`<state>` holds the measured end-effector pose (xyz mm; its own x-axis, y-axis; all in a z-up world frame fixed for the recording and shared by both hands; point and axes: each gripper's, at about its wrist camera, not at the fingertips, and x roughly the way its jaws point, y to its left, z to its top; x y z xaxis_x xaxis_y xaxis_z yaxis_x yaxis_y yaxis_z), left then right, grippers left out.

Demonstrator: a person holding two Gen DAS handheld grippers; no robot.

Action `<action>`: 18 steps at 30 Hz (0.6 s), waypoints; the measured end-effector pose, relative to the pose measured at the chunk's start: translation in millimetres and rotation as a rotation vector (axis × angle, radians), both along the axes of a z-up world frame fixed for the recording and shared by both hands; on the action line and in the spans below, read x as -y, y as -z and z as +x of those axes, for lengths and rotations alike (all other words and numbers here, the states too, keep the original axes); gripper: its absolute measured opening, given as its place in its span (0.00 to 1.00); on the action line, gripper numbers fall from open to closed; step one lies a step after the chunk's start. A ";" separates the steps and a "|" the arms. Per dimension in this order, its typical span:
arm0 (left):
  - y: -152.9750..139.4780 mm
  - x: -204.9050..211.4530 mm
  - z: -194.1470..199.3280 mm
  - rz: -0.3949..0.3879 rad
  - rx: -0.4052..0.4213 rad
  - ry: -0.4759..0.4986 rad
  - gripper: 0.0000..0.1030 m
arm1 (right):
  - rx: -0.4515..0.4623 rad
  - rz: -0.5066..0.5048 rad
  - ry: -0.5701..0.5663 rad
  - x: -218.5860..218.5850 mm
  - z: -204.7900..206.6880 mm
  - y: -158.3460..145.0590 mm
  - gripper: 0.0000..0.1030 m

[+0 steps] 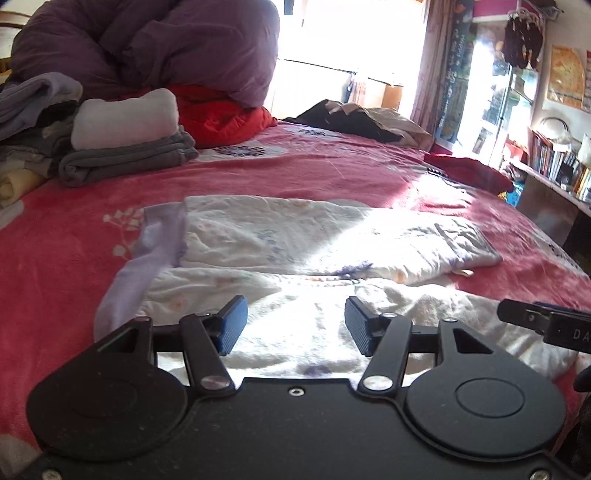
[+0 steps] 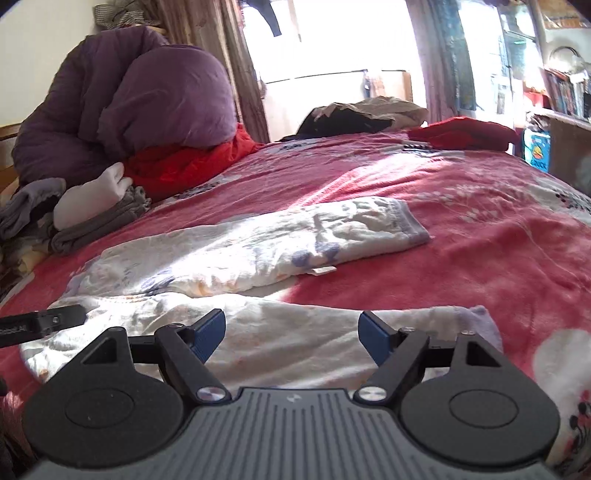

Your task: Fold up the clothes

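A pink floral bed (image 1: pixel 295 173) carries white floral trousers (image 1: pixel 295 240) and folded clothes (image 1: pixel 125 151).

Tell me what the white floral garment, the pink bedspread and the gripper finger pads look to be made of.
White floral garment: thin woven cloth, likely cotton, matte; it creases finely and lies limp.
Pink bedspread: plush fleece, judging by its soft, fuzzy sheen in the sunlight.
Finger pads of the left gripper: blue, finely ribbed, probably rubber or soft plastic; their arms look like hard black plastic.

Strong daylight from blown-out window (image 1: pixel 347 33) at rear, glare band bleaching pale garment (image 1: pixel 332 236) and bed (image 1: pixel 55 266), soft shadow toward purple duvet (image 2: pixel 122 107), fisheye bending at edges, corners vignetted, mild softness throughout.
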<state>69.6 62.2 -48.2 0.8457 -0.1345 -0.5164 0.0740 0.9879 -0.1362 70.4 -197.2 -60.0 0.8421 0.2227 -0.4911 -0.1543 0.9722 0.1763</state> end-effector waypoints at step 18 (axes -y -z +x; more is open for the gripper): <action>27.8 44.0 20.6 0.059 -0.093 0.104 0.60 | -0.054 -0.058 -0.120 -15.9 24.2 27.0 0.65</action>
